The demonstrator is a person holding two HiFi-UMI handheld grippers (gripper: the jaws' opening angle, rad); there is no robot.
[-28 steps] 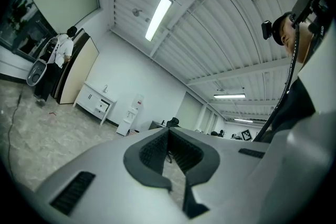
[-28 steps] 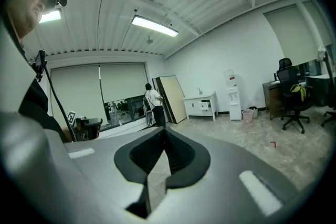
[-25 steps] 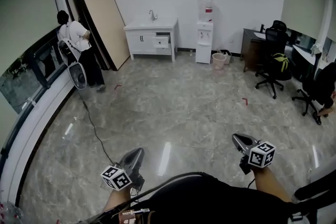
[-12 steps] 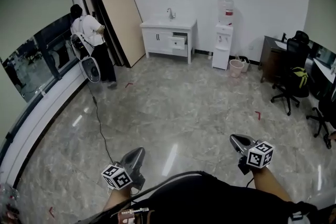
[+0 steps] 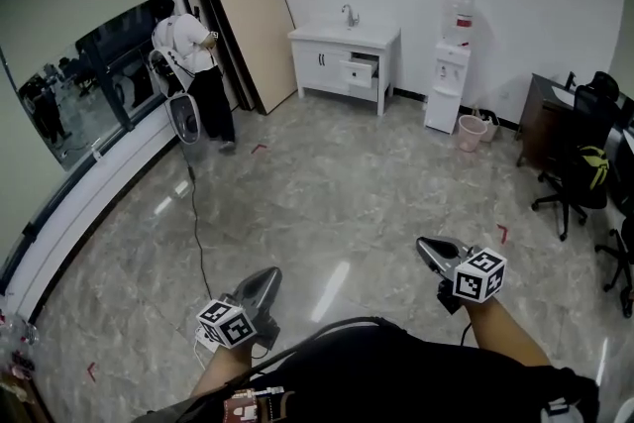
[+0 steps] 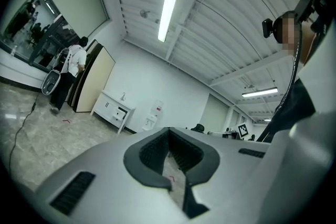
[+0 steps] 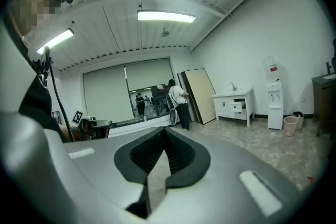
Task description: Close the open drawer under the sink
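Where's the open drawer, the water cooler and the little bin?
open drawer (image 5: 360, 71), head view, its white front panel.
water cooler (image 5: 446, 90), head view, its white body.
bin (image 5: 472, 134), head view, its side wall.

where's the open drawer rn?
Head view, top centre, against the far wall: the open drawer juts from the right half of the white sink cabinet, between the leaning panel and the water dispenser.

The drawer (image 5: 361, 71) stands pulled out of the white sink cabinet (image 5: 322, 56). It is white-fronted and level, just under the top, at the right of the front as you see it. It lies far ahead of your jaws: off to the left of the left pair, off to the right of the right pair.
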